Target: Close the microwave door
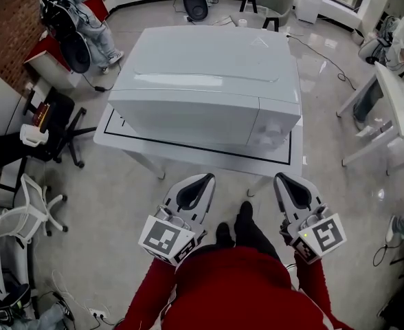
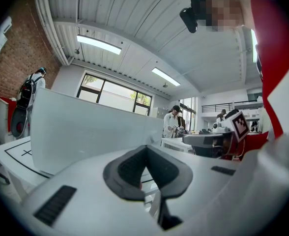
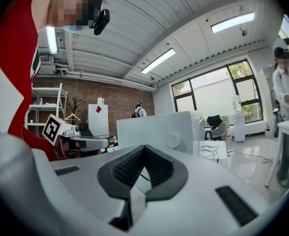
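A white microwave stands on a white table marked with a black outline, its front facing me. Its door looks flush with the front, and a round knob sits on the panel at the right. My left gripper and right gripper are held side by side near my body, short of the table edge and touching nothing. The left gripper is shut with nothing in it, and the microwave lies ahead to its left. The right gripper is also shut with nothing in it.
Office chairs stand on the floor at my left. A seated person is at the far left, and a desk is at the right. Cables trail across the floor behind the table. A person stands further off.
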`<state>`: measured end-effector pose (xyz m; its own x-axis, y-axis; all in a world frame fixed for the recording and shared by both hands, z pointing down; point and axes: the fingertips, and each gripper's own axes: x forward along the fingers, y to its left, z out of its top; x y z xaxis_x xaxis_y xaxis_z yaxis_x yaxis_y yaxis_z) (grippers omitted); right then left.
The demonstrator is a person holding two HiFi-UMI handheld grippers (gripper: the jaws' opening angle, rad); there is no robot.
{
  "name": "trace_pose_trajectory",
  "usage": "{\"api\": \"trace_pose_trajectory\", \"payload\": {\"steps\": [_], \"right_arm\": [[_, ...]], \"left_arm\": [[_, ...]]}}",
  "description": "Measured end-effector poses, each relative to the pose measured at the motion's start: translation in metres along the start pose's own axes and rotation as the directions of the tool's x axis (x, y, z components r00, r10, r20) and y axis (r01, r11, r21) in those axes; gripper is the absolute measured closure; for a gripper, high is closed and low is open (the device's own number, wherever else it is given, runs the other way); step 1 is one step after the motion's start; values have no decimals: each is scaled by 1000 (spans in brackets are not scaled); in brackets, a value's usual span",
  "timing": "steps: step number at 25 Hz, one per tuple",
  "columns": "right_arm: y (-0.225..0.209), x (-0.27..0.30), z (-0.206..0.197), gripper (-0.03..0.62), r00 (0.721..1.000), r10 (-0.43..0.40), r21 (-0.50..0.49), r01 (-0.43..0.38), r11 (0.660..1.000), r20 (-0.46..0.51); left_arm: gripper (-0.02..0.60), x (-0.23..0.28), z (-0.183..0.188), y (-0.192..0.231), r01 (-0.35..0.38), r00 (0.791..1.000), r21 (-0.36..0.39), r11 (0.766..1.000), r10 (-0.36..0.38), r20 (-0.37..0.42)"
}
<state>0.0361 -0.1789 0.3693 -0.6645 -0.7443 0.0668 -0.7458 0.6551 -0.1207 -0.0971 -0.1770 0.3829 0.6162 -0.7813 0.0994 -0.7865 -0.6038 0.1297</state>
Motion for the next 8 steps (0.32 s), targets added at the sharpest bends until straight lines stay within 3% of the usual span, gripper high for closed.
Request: {"api": "trace_pose_trajectory", "payload": {"steps": [8], "right_arm": [[-2, 3, -1, 581, 1000, 1, -15, -1, 1000, 11]], "left_arm": [[571, 3, -3, 0, 5, 1000, 8, 1000, -5, -6]]}}
